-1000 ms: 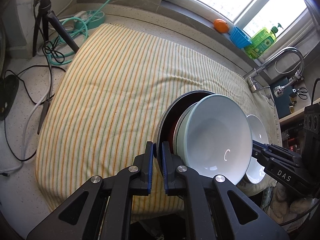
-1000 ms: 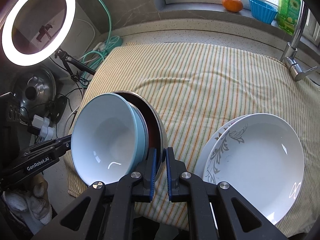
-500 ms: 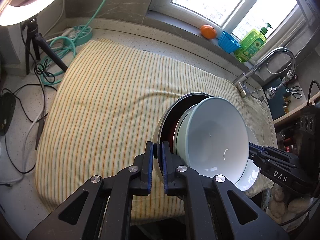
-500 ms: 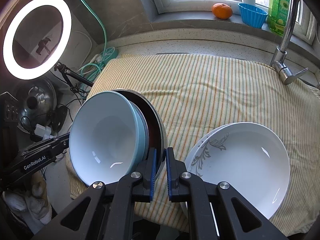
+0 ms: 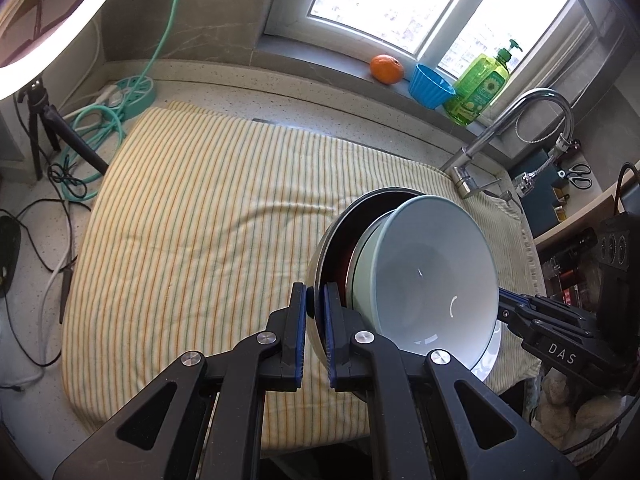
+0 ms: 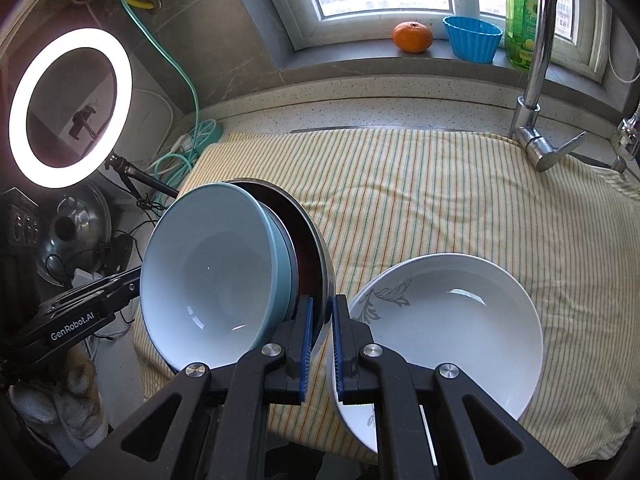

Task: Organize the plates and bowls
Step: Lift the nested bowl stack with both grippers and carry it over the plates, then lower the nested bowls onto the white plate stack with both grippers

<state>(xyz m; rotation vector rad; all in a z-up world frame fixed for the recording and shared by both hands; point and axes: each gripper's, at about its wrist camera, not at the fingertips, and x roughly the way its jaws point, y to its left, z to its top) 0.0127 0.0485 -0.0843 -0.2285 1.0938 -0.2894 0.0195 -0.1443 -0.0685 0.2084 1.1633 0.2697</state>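
Note:
A nested stack of bowls (image 5: pixel 432 280) hangs tilted above the striped cloth (image 5: pixel 200 220): a steel outer bowl with a dark red inside, pale green bowls, and a light blue-white bowl innermost. My left gripper (image 5: pixel 315 300) is shut on the steel rim at one side. On the opposite side of the same stack of bowls (image 6: pixel 216 280), my right gripper (image 6: pixel 323 312) is shut on the steel rim. Each gripper's body shows at the edge of the other's view, its fingertips hidden behind the bowls. Two white plates (image 6: pixel 452 336), one with a grey leaf pattern, lie stacked on the cloth (image 6: pixel 440 184) at the right front.
A faucet (image 6: pixel 536 80) rises at the cloth's back right. On the window sill stand an orange (image 6: pixel 413 37), a blue cup (image 6: pixel 472 38) and a green soap bottle (image 5: pixel 482 84). A ring light (image 6: pixel 70 108), its tripod, cables and a teal power strip (image 5: pixel 120 96) crowd the left side.
Both grippers have risen together with the bowl stack, so more of the cloth, sill and window shows. The grip on the rim is unchanged. The white plates stayed on the cloth.

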